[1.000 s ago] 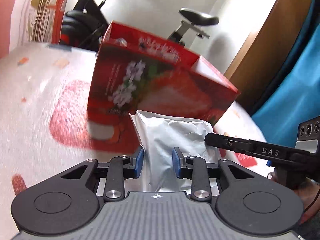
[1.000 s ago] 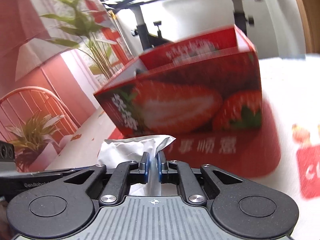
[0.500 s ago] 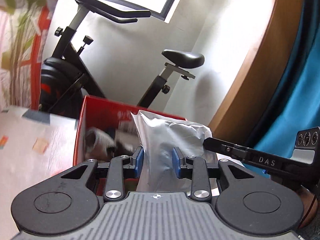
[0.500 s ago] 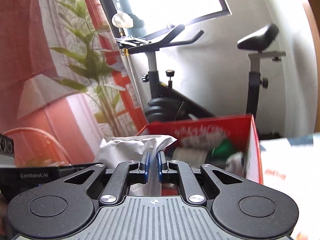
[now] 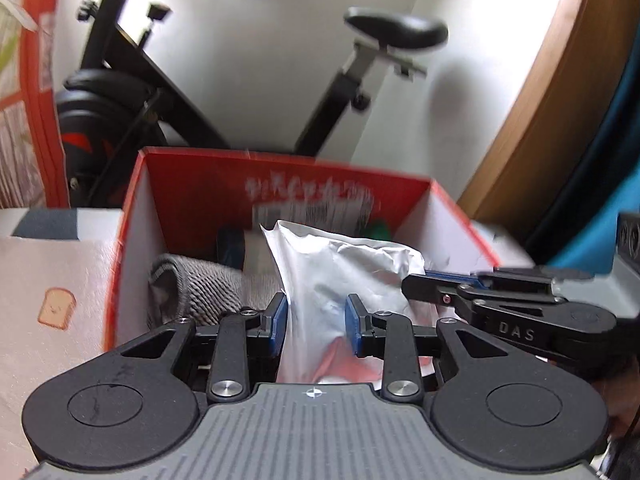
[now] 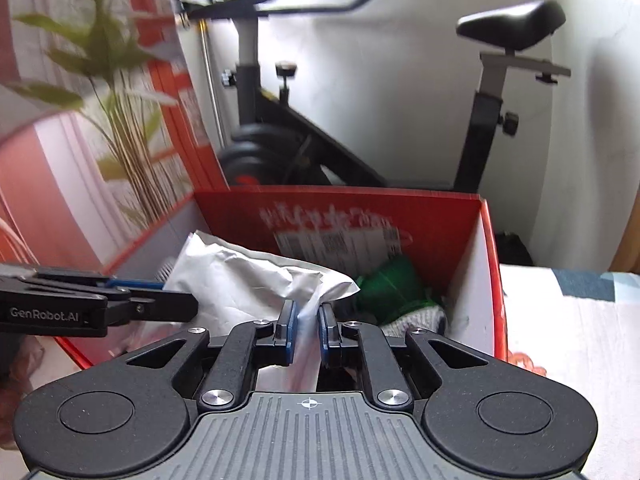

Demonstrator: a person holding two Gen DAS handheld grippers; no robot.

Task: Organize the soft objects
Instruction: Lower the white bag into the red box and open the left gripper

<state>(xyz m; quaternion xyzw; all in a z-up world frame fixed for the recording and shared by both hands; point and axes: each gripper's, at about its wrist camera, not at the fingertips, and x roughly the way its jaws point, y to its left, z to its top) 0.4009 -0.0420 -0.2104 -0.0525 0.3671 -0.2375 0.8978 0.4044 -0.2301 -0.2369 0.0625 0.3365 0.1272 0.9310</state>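
1. The left gripper point(image 5: 316, 322) pinches the lower part of a white, crinkled soft pouch point(image 5: 340, 276); its 2 blue pads press into the pouch from either side, and the material bulges between them.
2. The right gripper point(image 6: 307, 330) has its jaws pressed almost together on a thin edge of the same pouch point(image 6: 248, 276), with only a sliver of white material between the 2 pads.
3. In the left wrist view the right gripper point(image 5: 416, 284) comes in from the right side and meets the pouch at its right edge. In the right wrist view the left gripper point(image 6: 188, 304) comes in from the left and meets the pouch at its left edge.
4. The pouch hangs between both grippers over the open top of a red cardboard box point(image 5: 132, 216), whose inner walls are white and whose far wall carries white lettering and a label.
5. Inside the box lies a grey knitted item point(image 5: 200, 280) at the left, and a green item point(image 6: 392, 284) sits at the right, next to something pale and knitted.
6. The box stands on a table with a pale patterned cloth point(image 5: 52, 280); a toast motif shows on it.
7. Behind the box stands a black exercise bike point(image 6: 280, 148), and a green plant point(image 6: 116, 92) rises at the left of the right wrist view.
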